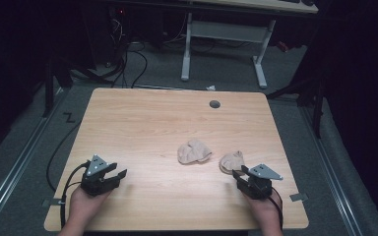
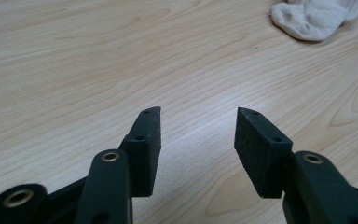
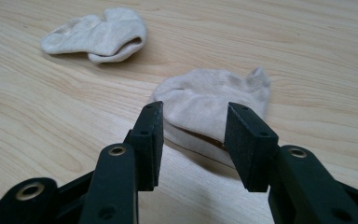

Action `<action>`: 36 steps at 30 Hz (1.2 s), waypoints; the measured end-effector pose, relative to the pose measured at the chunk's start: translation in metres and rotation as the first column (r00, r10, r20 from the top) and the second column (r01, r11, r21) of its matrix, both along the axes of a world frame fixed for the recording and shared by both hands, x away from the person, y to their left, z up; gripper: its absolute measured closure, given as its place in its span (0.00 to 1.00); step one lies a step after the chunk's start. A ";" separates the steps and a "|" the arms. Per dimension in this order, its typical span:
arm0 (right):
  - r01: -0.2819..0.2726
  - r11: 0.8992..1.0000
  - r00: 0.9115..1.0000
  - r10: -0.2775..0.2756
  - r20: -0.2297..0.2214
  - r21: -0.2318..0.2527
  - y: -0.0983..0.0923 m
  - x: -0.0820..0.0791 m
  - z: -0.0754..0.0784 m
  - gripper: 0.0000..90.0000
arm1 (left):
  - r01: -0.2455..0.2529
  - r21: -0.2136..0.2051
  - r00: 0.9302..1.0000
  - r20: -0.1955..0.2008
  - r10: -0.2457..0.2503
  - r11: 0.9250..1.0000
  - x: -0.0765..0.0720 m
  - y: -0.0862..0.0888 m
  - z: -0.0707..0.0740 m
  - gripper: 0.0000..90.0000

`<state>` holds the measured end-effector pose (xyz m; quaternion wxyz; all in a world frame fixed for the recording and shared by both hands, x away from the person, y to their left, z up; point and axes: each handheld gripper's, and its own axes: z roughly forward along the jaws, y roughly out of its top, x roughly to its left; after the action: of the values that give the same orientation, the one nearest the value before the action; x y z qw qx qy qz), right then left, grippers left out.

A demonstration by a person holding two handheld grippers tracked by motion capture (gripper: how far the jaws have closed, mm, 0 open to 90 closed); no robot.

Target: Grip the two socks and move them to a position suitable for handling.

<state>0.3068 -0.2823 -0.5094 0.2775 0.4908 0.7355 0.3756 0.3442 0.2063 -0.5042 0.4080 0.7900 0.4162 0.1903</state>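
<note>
- My left hand-held gripper [image 1: 115, 172] rests near the front left part of the table [image 1: 142, 123], with my left hand [image 1: 86, 206] behind it at the near edge.
- Its jaws stand wide apart with nothing between them; in the left gripper view [image 2: 198, 135] I see bare wood grain in the gap.
- My right hand-held gripper [image 1: 240, 173] sits near the front right of the table, my right hand [image 1: 265, 212] behind it.
- Its jaws are also spread and hold nothing; in the right gripper view [image 3: 193, 140] they point at the near sock, whose edge lies just ahead of the pads.
- The near sock [image 1: 232, 161] is a beige ankle sock lying crumpled on the table just beyond my right jaw tips; in the right gripper view [image 3: 209, 105] its opening faces me.
- I cannot tell whether the jaw tips touch the cloth.
- The far sock [image 1: 194, 151] lies flat close to the left of the near one, roughly mid-table, apart from it; it shows top left in the right gripper view [image 3: 98, 35] and top right in the left gripper view [image 2: 314, 18].
- A round grey grommet [image 1: 214, 104] sits in the table near its far edge.
</note>
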 end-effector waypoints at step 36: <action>0.028 0.999 1.000 -0.028 -0.005 0.022 -0.005 0.015 0.004 0.81 | 0.009 0.001 1.000 -0.017 -0.009 1.000 0.003 -0.004 -0.003 0.56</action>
<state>0.3215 -0.2874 -0.5055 0.2754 0.5051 0.7251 0.3785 0.3470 0.2019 -0.5072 0.4048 0.7938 0.4159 0.1820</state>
